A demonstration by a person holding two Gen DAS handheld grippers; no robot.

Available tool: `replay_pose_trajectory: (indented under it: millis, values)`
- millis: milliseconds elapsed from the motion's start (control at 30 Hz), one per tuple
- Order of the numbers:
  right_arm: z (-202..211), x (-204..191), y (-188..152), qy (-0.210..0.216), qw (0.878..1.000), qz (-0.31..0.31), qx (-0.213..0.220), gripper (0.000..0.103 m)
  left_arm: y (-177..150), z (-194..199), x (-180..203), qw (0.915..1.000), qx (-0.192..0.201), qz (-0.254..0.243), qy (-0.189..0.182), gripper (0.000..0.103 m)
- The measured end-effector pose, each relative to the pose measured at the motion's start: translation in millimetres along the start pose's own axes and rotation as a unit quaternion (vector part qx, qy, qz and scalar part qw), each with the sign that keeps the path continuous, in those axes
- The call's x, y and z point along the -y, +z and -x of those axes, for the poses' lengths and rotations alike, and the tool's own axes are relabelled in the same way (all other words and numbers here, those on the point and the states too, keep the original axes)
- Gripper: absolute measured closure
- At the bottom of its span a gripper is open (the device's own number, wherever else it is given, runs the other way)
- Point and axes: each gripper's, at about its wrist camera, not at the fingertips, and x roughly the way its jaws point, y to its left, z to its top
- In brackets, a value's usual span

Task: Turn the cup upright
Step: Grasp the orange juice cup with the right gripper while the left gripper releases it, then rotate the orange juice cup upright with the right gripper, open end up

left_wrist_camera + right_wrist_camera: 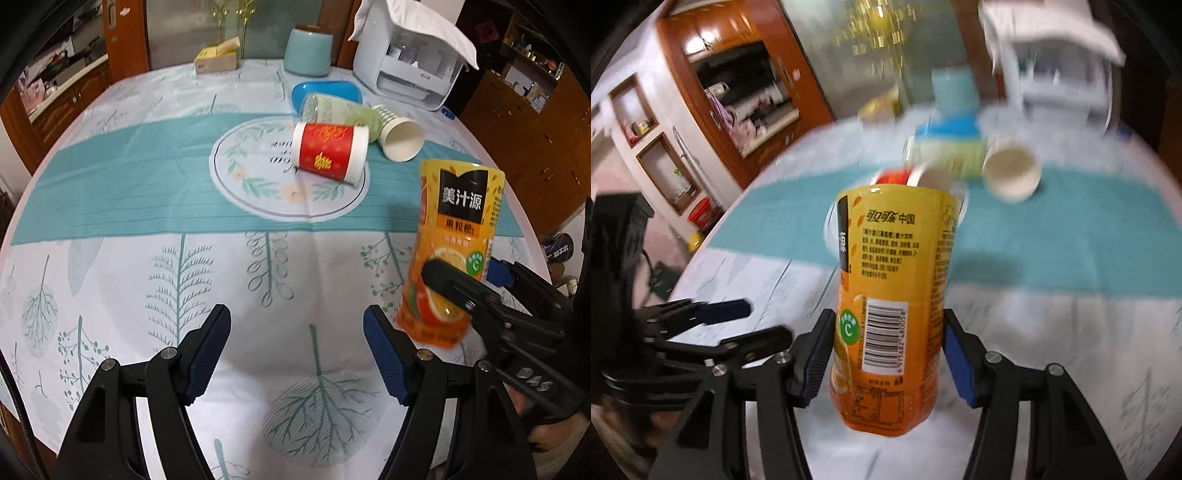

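Observation:
An orange-yellow juice cup (452,251) with Chinese print is held nearly upright, just above the tablecloth. My right gripper (888,350) is shut on its lower half (894,288). In the left wrist view that gripper (465,284) shows at the right. My left gripper (297,332) is open and empty, left of the cup; it also shows in the right wrist view (727,325). A red paper cup (328,153), a green cup (340,110) and a white striped cup (399,136) lie on their sides at the table's middle.
A round table with a white and teal leaf-print cloth (147,192). At the back stand a blue dish (325,90), a teal canister (308,50), a yellow tissue box (218,59) and a white appliance (410,59). Wooden cabinets surround the table.

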Motion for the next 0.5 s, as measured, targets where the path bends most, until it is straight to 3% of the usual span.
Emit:
replay_pose_trajectory:
  millis: [200,500]
  values:
    - [-8.9,5.6,-10.7,-0.048,0.994,0.034,0.096,0.046,0.7,1.1,14.0,0.9994,0.024,-0.016,0.017,0.03]
    - [-14.2,10.7,-13.2,-0.048,0.992,0.024,0.117,0.046,-1.5,-2.3,17.7,0.9992,0.036,-0.009,0.015,0.03]
